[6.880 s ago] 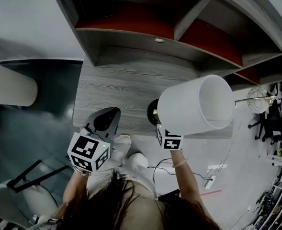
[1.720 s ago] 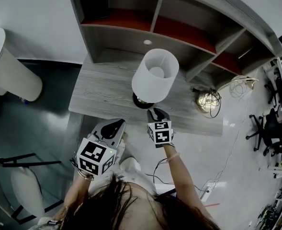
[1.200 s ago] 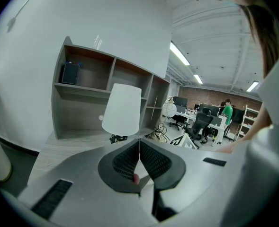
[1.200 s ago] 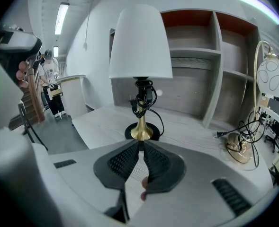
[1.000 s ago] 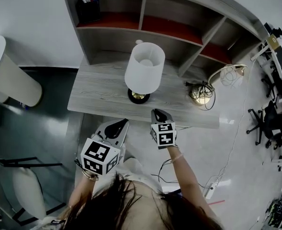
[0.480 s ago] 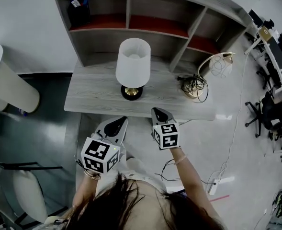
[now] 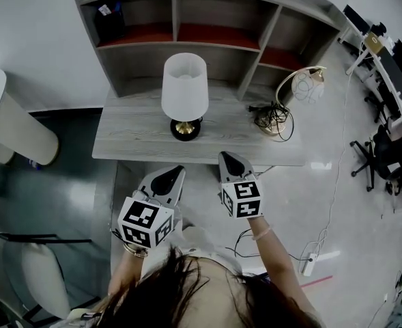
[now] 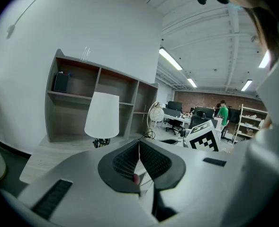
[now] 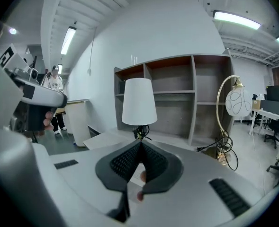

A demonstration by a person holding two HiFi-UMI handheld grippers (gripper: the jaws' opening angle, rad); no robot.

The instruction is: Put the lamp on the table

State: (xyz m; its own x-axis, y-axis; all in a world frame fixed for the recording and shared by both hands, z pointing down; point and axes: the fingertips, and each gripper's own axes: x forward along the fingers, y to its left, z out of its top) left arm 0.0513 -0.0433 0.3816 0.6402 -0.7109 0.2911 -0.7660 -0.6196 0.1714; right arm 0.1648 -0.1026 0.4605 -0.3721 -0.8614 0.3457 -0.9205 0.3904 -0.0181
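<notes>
While the white-shaded, black-based lamp [image 7: 184, 87] stands upright on the grey wood-grain table [image 7: 132, 132] at upper centre, the left gripper [image 7: 168, 176] and right gripper [image 7: 229, 161] hover lower in the frame, jaws together, empty.

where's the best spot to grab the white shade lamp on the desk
Take the lamp by its thin brass stem, between shade and dark round base. Come in level from the table's open front edge, under the shade: the shade looks too wide to span, the base too flat, and the shelves close off the back.
</notes>
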